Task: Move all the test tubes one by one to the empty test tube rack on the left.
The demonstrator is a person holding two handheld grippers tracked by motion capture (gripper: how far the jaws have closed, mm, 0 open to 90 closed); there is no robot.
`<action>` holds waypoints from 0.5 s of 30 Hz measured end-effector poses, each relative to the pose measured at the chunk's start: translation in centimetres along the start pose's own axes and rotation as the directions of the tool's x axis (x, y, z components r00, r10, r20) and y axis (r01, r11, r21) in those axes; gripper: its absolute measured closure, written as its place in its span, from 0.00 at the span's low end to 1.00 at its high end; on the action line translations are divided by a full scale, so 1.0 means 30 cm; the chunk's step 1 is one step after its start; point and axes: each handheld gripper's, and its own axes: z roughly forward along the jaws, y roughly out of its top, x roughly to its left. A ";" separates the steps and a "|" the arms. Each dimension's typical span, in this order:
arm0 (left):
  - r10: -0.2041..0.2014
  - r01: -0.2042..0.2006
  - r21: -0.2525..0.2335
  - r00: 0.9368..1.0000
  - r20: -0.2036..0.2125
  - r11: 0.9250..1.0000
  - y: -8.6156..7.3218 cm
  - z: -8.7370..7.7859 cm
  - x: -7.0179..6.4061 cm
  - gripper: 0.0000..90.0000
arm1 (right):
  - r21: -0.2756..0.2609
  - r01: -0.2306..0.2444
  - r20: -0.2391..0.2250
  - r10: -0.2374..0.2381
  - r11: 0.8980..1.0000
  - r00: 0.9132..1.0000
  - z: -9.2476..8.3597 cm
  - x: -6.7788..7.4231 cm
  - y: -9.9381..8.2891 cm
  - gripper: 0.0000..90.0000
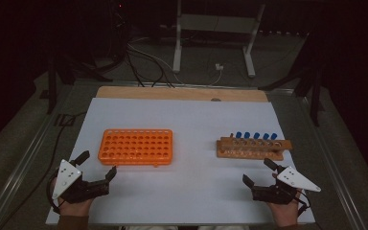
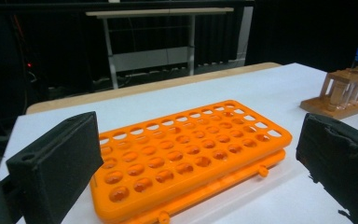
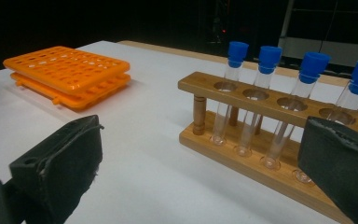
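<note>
Both claws gape empty: left claw (image 1: 97,166) near orange rack (image 1: 136,146), right claw (image 1: 258,172) near wooden rack (image 1: 252,148)

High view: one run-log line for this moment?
left gripper: open, empty | right gripper: open, empty | orange rack: empty | wooden rack: holds blue-capped tubes

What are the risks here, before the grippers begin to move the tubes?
The blue-capped tubes stand close together in the wooden rack, so the open right gripper might knock a neighbour while taking one. The orange rack lies loose on the white sheet; it may slide if the left gripper bumps it.
</note>
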 end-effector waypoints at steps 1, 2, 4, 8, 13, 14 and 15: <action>0.005 -0.005 0.001 1.000 -0.005 1.000 0.000 0.001 -0.002 0.01 | -0.001 0.000 0.000 0.000 1.000 1.000 -0.001 0.002 0.000 0.00; 0.011 -0.011 0.002 1.000 -0.009 1.000 0.000 0.000 -0.004 0.01 | -0.002 0.003 -0.001 -0.003 1.000 1.000 -0.002 0.002 0.001 0.00; 0.014 -0.014 0.000 1.000 -0.010 1.000 0.000 0.000 -0.005 0.01 | -0.002 0.005 -0.002 -0.005 1.000 1.000 -0.002 0.004 0.001 0.00; 0.010 -0.010 -0.005 1.000 -0.012 1.000 0.001 -0.001 -0.002 0.01 | 0.000 0.012 -0.001 -0.012 1.000 1.000 0.001 0.006 0.001 0.00; 0.012 -0.012 -0.007 1.000 -0.014 1.000 0.002 0.002 -0.003 0.01 | -0.002 0.002 0.003 -0.002 1.000 1.000 -0.002 0.006 0.003 0.00; 0.011 -0.011 -0.007 1.000 -0.011 1.000 0.002 0.003 -0.004 0.01 | -0.003 0.005 0.008 -0.005 1.000 1.000 -0.004 0.008 0.007 0.00; 0.011 -0.011 -0.007 1.000 -0.011 1.000 0.002 0.003 -0.004 0.01 | -0.003 0.005 0.008 -0.005 1.000 1.000 -0.004 0.008 0.007 0.00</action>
